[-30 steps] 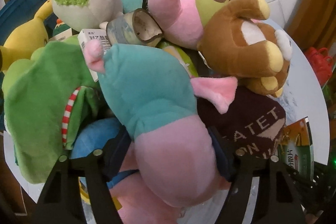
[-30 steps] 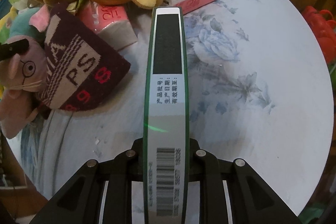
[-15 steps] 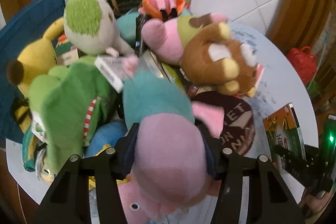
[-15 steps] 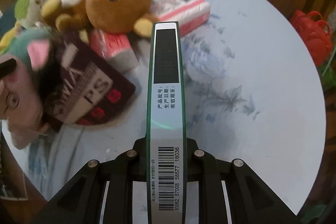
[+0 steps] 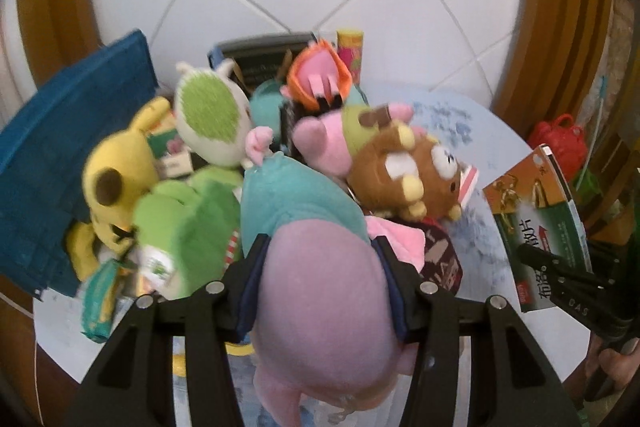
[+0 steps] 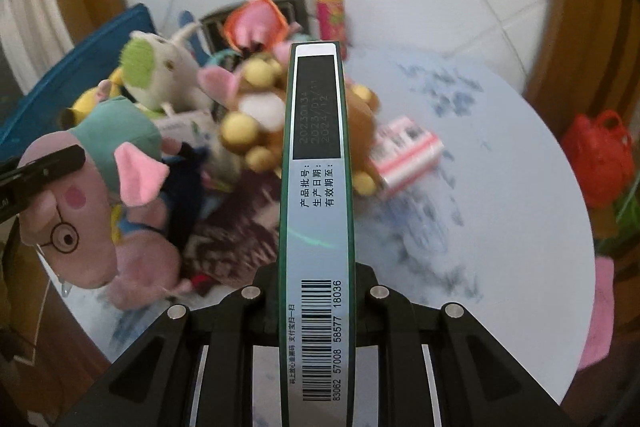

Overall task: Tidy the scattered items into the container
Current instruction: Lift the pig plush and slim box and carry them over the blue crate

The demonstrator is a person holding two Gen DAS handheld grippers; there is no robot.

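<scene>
My left gripper point(image 5: 318, 283) is shut on a pink pig plush in a teal shirt point(image 5: 316, 311) and holds it above the table. The same plush point(image 6: 92, 195) shows at the left of the right wrist view. My right gripper point(image 6: 316, 291) is shut on a flat green medicine box point(image 6: 316, 187), held edge-up; it also shows in the left wrist view point(image 5: 540, 223). The blue container point(image 5: 60, 155) stands at the back left, with a yellow plush point(image 5: 116, 179) and a green plush point(image 5: 188, 223) at its edge.
A pile on the round floral table point(image 6: 472, 211): brown bear plush point(image 5: 408, 183), green-headed white plush point(image 5: 212, 123), orange-hooded plush point(image 5: 320, 75), dark knit cloth point(image 6: 236, 239), pink tissue pack point(image 6: 408, 155). A red object point(image 6: 600, 159) lies beyond the right edge. White tiled wall behind.
Both grippers have risen and pulled back from the pile. The pig plush has lifted with the left gripper. The box stays in the right gripper.
</scene>
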